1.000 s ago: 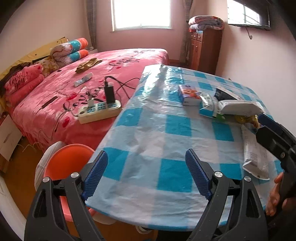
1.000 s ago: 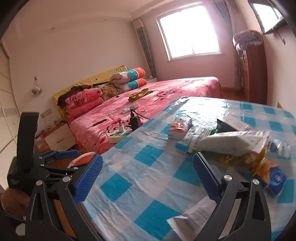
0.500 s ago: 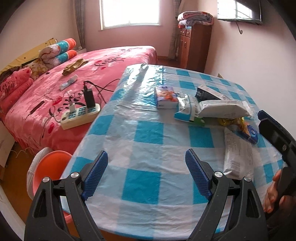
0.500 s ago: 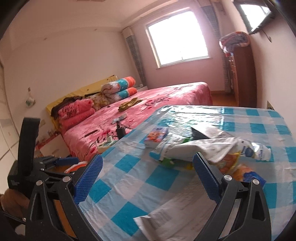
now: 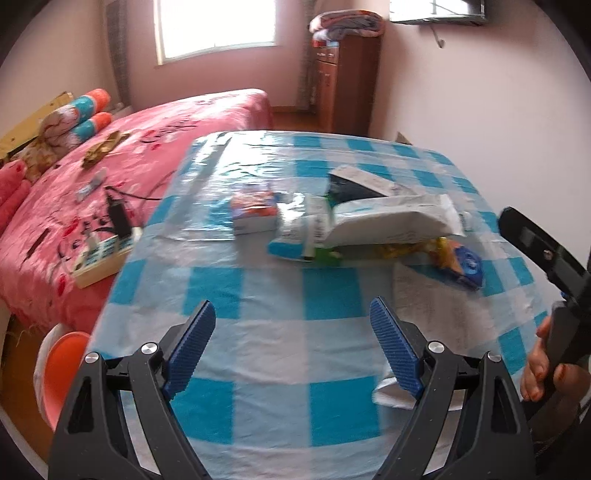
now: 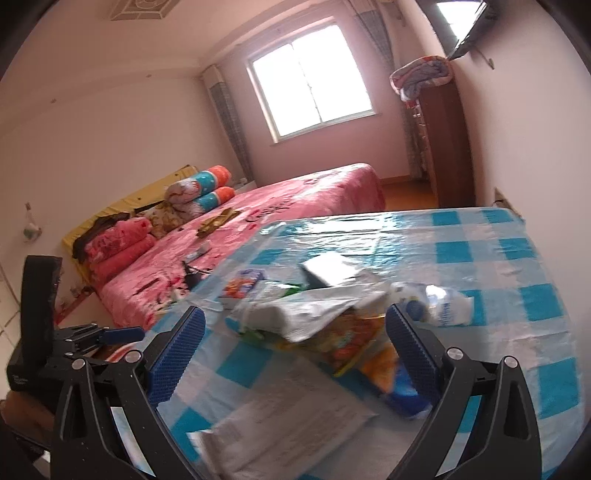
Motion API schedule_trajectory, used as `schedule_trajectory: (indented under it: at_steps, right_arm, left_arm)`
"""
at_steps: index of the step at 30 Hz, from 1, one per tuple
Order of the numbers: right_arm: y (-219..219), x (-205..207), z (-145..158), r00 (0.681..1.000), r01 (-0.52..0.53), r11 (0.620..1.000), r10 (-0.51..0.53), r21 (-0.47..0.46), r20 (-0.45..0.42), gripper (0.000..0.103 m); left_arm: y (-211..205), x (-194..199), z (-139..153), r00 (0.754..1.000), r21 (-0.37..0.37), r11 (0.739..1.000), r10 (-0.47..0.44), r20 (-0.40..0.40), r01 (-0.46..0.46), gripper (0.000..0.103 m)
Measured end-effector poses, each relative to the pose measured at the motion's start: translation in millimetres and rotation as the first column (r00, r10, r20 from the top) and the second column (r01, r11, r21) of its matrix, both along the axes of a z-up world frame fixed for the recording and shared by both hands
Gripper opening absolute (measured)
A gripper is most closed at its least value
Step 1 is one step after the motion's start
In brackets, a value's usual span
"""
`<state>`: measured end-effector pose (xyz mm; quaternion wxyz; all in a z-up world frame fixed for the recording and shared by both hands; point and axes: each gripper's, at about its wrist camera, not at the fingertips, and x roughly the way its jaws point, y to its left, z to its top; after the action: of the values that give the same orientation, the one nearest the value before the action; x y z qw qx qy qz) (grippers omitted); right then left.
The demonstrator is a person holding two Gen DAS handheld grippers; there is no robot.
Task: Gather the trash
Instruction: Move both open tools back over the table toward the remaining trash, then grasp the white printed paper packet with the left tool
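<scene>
The pink bed [image 5: 122, 155] fills the room to the left of the table [image 5: 273, 295], which wears a blue-and-white checked plastic cloth. Beyond the table's far end a brown cabinet [image 5: 347, 85] stands against the wall with folded blankets [image 5: 345, 24] on top, and a bright window [image 6: 310, 88] sits left of it.

All the trash lies toward the table's right side, bunched together. Largest is a white plastic mailer bag [image 5: 391, 221], lying across the heap. Nearer the table's front edge, just right of centre, a flat white printed bag [image 6: 288, 410] lies on the cloth. A dark box with a white flap [image 5: 354, 182] sits behind the mailer, toward the table's far end. A small carton with an orange picture [image 5: 255, 212] rests left of the heap, closest to the bed. Under the mailer, yellow and orange snack wrappers [image 6: 347, 339] poke out, with a blue packet [image 5: 469, 264] at their right. A crushed clear bottle with a blue cap [image 6: 439, 299] lies at the heap's right end.

On the bed, near the table's left edge, a power strip [image 5: 99, 254] with a black plug lies among cables.

The left gripper [image 5: 291, 350] hovers over the table's front part, its blue pads wide apart with nothing between them. The right gripper [image 6: 295, 354] hangs over the front right of the table, jaws likewise spread and empty, with the wrappers showing between them beyond the tips. A hand [image 5: 546, 373] grips its handle.
</scene>
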<state>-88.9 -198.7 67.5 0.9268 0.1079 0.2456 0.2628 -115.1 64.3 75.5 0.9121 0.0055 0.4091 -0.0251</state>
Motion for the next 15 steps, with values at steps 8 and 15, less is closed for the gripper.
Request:
schedule_trajectory:
  at_steps: [8, 15]
  right_arm:
    - [-40, 17, -11, 0.998, 0.044, 0.999, -0.045, -0.02, -0.042, 0.097]
    - [-58, 34, -31, 0.99, 0.059, 0.996, -0.067, -0.067, -0.124, 0.097]
  left_arm:
    - [-37, 15, -22, 0.983, -0.076, 0.986, -0.154, -0.098, 0.147, 0.086]
    - [-70, 11, -31, 0.935, -0.121, 0.944, -0.324, -0.142, 0.308, 0.086]
